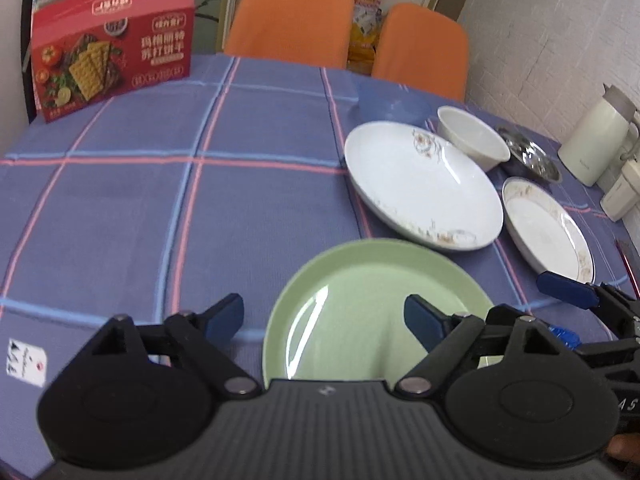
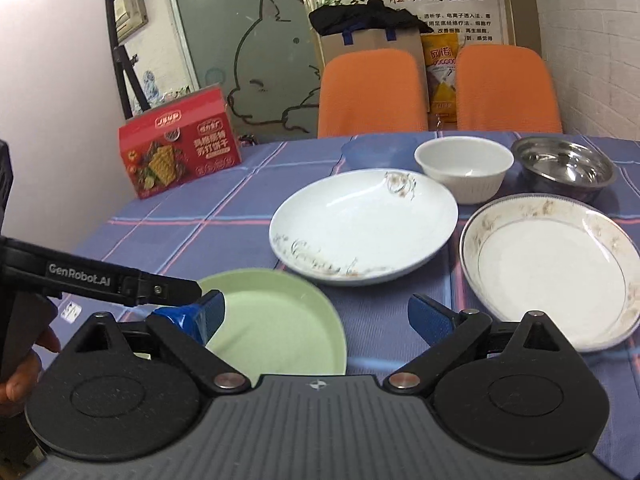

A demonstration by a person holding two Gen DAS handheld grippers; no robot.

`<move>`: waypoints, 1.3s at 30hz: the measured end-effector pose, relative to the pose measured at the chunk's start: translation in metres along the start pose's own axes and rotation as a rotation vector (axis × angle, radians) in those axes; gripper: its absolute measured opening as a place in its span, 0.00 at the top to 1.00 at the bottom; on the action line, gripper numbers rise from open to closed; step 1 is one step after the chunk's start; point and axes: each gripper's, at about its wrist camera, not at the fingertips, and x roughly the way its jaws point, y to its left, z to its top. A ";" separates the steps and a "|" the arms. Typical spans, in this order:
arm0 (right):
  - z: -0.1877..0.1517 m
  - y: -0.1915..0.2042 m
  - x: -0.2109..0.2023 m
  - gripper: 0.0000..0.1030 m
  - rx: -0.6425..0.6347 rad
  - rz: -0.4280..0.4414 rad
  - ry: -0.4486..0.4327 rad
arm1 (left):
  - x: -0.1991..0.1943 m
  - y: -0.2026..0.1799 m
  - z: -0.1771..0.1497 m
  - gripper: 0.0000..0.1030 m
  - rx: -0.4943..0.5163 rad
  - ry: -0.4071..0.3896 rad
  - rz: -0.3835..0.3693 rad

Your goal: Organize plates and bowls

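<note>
Both grippers, left gripper (image 1: 324,314) and right gripper (image 2: 316,312), hover with jaws spread over the green plate (image 1: 372,300), apparently poised to stack scattered dishes on the bench (image 1: 160,200).

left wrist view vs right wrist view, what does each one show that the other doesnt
Only the left wrist view shows the cream kettle at the table's right edge and a white card on the cloth. Only the right wrist view shows the cat drawing on the glass and the air conditioner. Both share the green plate, the two white plates, white bowl, steel bowl, red cracker box and orange chairs.
</note>
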 end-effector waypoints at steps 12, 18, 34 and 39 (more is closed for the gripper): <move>0.059 -0.066 0.094 0.17 -0.026 -0.095 0.072 | 0.047 -0.006 0.037 0.08 0.029 0.006 -0.018; 0.056 -0.056 0.114 0.14 -0.064 -0.094 0.145 | 0.056 0.015 0.050 0.08 -0.012 0.001 0.008; 0.052 -0.034 0.117 0.16 -0.059 -0.043 0.171 | 0.103 0.024 0.083 0.07 -0.048 0.044 0.007; 0.043 -0.028 0.121 0.15 -0.082 -0.042 0.170 | 0.120 0.011 0.089 0.06 0.014 0.055 0.054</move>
